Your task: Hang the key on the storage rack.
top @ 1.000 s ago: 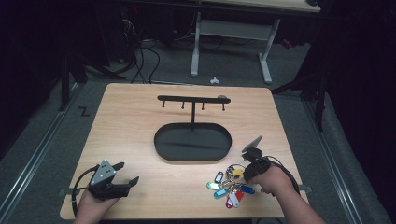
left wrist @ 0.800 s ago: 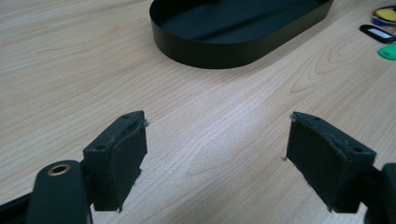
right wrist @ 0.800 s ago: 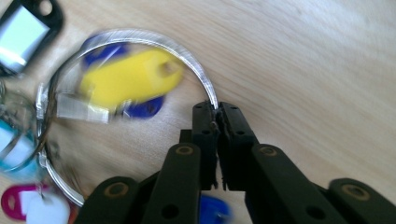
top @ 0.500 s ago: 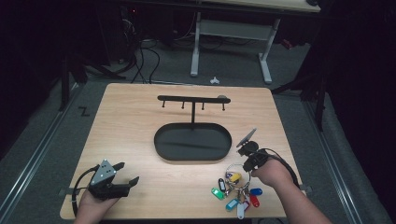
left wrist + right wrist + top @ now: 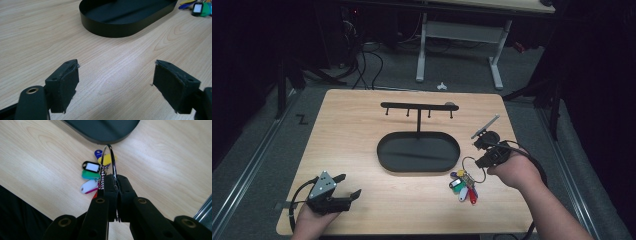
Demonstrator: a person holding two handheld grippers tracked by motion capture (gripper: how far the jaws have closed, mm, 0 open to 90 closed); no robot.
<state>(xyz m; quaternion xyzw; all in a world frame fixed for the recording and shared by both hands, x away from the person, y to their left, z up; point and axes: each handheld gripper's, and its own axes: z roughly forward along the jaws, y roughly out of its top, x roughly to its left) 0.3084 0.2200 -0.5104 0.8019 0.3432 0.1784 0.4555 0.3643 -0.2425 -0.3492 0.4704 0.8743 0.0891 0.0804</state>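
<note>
Metal key ring (image 5: 111, 160), coloured tags (image 5: 91, 176) dangling

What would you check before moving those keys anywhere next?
1. Right gripper shut on the key ring: ok, jaws pinch the metal ring.
2. Coloured key tags hanging free from the ring: cannot tell, they may touch the table.
3. Hooks on the black rack free: ok, nothing hangs there.
4. Oval tray free of things: ok.
5. Left gripper out of the way: ok, open near the table's front left corner.
</note>
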